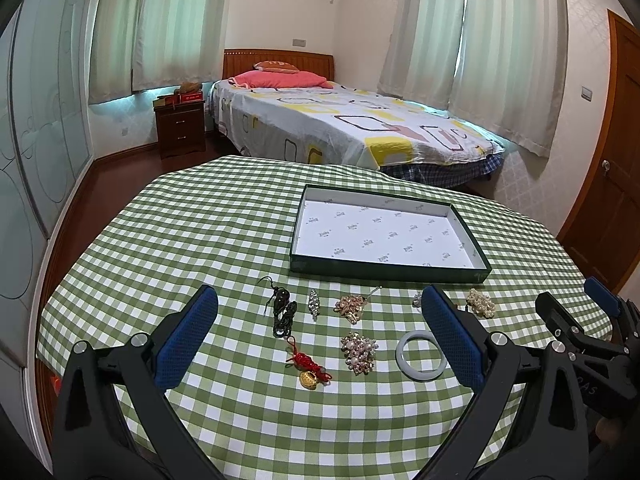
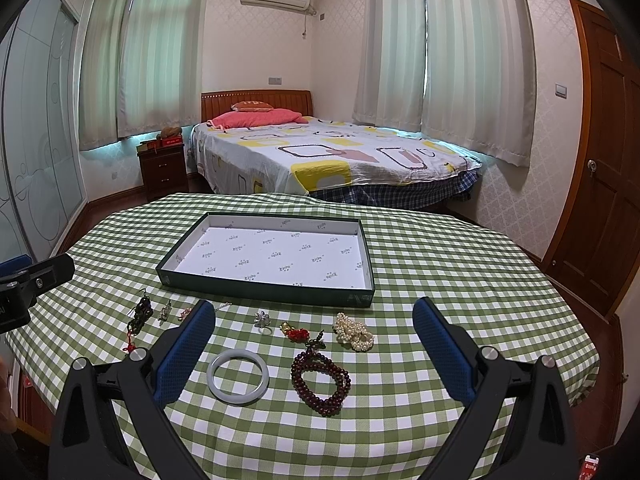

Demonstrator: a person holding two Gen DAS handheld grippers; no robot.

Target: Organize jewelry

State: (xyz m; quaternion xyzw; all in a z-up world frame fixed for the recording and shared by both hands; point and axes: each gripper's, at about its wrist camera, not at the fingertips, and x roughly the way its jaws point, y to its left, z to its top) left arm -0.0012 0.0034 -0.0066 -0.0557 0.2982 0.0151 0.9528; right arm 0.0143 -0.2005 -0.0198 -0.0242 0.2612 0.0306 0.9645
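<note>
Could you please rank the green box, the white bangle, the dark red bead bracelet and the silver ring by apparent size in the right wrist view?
1. green box
2-3. white bangle and dark red bead bracelet: look alike, not ranked
4. silver ring

Bedroom: bed [image 2: 328, 152], nightstand [image 2: 163, 168], 2 curtained windows [image 2: 140, 48], wooden door [image 2: 604, 152].

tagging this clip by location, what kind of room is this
A bedroom, most likely in a home. A made bed with a pink pillow stands behind the checked table, with a nightstand beside it and curtains over the windows.
</note>
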